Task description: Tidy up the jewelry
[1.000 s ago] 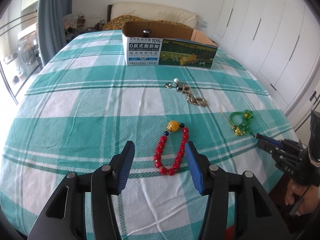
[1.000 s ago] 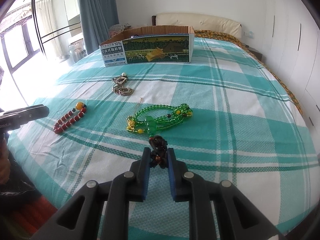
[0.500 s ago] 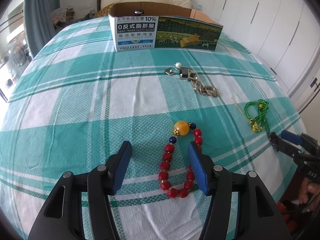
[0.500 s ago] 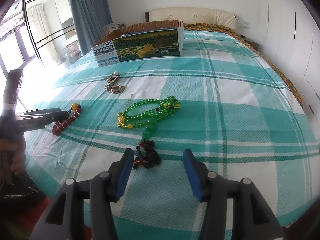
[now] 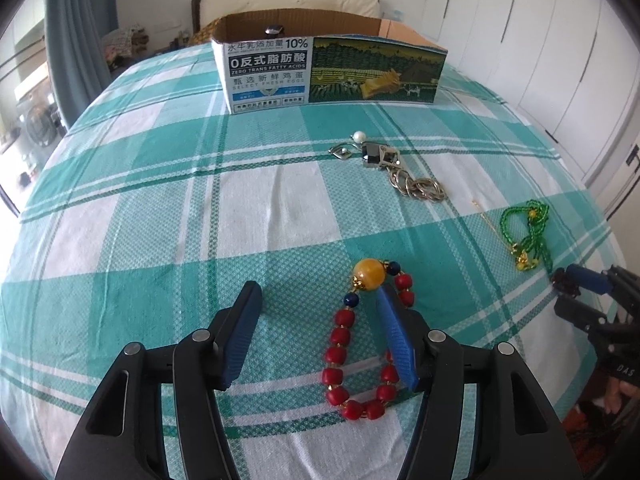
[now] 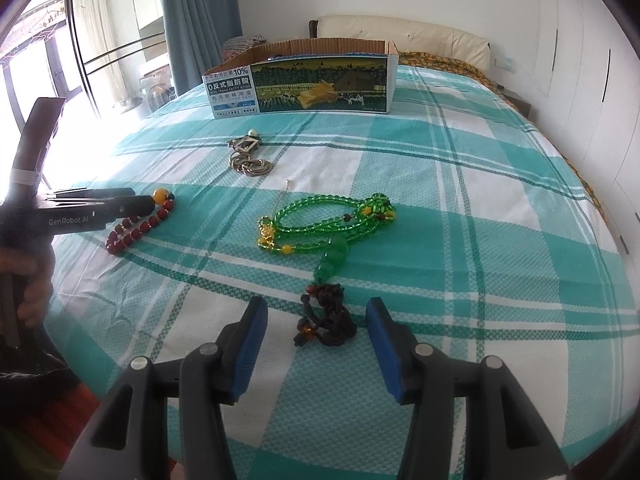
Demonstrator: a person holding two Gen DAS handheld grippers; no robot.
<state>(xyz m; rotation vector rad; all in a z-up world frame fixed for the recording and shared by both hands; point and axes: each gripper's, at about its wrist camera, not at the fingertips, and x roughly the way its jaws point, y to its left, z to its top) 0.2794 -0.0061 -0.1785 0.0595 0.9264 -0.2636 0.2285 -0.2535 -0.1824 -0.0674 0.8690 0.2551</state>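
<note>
We see a bed [image 5: 140,220] spread with a teal and white checked cover, and at its far end an open cardboard box [image 5: 332,70] with a printed front, something small and dark showing inside it (too small for us to name). Nearer the middle of the cover lies a green bead necklace [image 6: 328,220], its loops bunched together, with a green pendant and a dark knotted tassel [image 6: 324,316] trailing toward the right gripper [image 6: 316,320]. That gripper's blue pads stand well apart on either side of the tassel without pressing it, so it holds nothing. The left gripper [image 5: 320,312] hangs over a red bead bracelet [image 5: 360,356], which lies flat near the front edge with its large amber bead [image 5: 369,275] at the far end; the jaws are spread wide, the right pad crossing over one side of the loop and the other side of the loop lying in the gap between the pads, and nothing is gripped. Between the box and the bracelet rests a silver chain [image 5: 404,178] piled loosely beside a square metal pendant, a pearl earring [image 5: 359,136] just next to it. A hand [image 6: 32,276] shows at the left edge of the right wrist view, holding the left gripper's handle.
</note>
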